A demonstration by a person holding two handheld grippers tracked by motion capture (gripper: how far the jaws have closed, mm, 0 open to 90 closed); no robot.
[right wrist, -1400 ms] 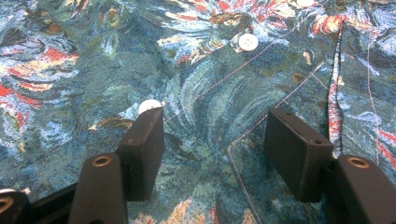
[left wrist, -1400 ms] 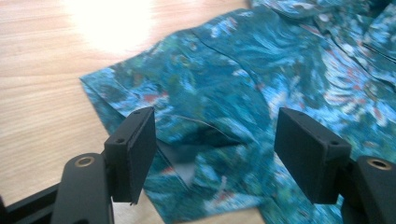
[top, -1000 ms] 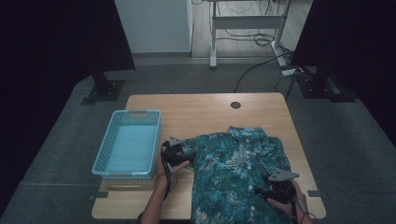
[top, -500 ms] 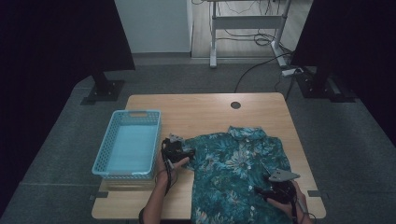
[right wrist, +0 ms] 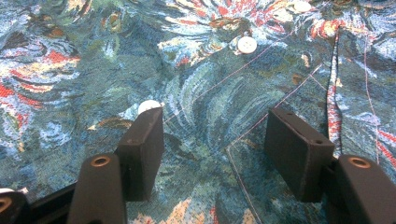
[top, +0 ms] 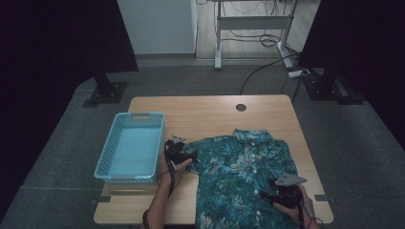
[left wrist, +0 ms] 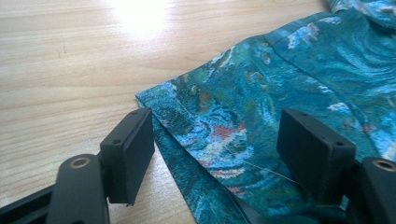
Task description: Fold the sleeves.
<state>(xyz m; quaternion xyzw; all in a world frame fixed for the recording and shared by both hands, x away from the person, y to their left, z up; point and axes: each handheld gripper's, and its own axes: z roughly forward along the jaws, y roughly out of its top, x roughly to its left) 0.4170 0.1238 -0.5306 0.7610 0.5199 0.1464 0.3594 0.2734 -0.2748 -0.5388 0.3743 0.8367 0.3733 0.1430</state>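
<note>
A light wooden table (top: 210, 114) is seen from above, standing on grey carpeted floor (top: 57, 143) in a dim room. Black curtains (top: 52, 43) are hung at the left and right, and a pale wall panel (top: 157, 26) is set between them at the back. Behind the table, the metal legs of a desk frame (top: 253, 21) are visible, with dark cables (top: 267, 71) trailing across the floor. A small round hole (top: 241, 107) is cut near the far edge of the tabletop.

A pale blue plastic basket (top: 107, 157) is placed on the left part of the table. A teal floral shirt (top: 239, 176) is spread flat on the right and near part, collar toward the far side, its hem reaching the near edge.

The left gripper (left wrist: 215, 149) is held at the shirt's left sleeve edge, between basket and shirt. Its jaws are spread wide, one on bare wood and one over the cloth, with the sleeve hem lying between them and nothing pinched. The right gripper (right wrist: 212, 149) is held low over the shirt's front near the near-right corner. Its jaws are also spread apart over the fabric beside two white buttons (right wrist: 246, 44), and nothing is gripped.

Compared with a second earlier, the left gripper is seen shifted slightly at the sleeve edge; the right gripper, shirt and basket are found unchanged in place
</note>
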